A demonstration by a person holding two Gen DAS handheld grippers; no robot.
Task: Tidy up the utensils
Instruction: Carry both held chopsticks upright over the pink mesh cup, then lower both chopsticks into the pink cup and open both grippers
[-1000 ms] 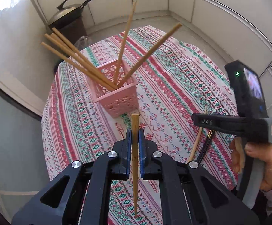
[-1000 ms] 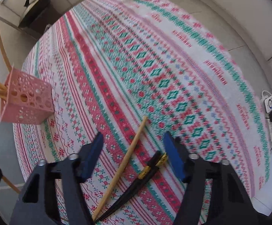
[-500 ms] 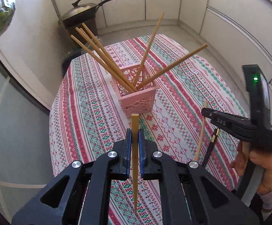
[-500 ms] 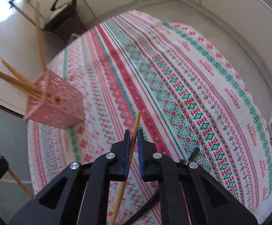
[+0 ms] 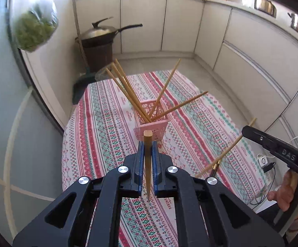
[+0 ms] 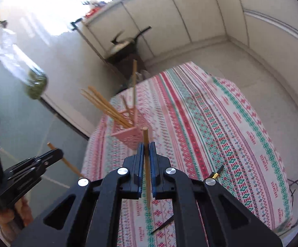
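A pink lattice basket [image 5: 151, 126] stands on the patterned tablecloth [image 5: 107, 123] and holds several wooden chopsticks [image 5: 126, 90] that lean outward. My left gripper [image 5: 147, 152] is shut on a wooden chopstick [image 5: 147, 160], held upright above the table, short of the basket. My right gripper [image 6: 146, 154] is shut on another wooden chopstick [image 6: 146, 164], lifted off the cloth; it also shows in the left wrist view [image 5: 229, 148]. A black chopstick with a gold band [image 6: 215, 175] lies on the cloth, partly hidden behind my right gripper. The basket [image 6: 128, 133] shows in the right wrist view too.
A dark wok with a lid [image 5: 101, 34] sits on a brown stand beyond the table's far edge. White cabinets [image 5: 169, 20] run along the back and right. A bag of greens [image 5: 33, 28] hangs at the left. A power strip [image 5: 264, 162] lies on the floor at right.
My right gripper has lifted its wooden chopstick off the cloth and tilted up toward the basket. My left gripper has pulled back and tilted up with its chopstick; the basket looks farther away.
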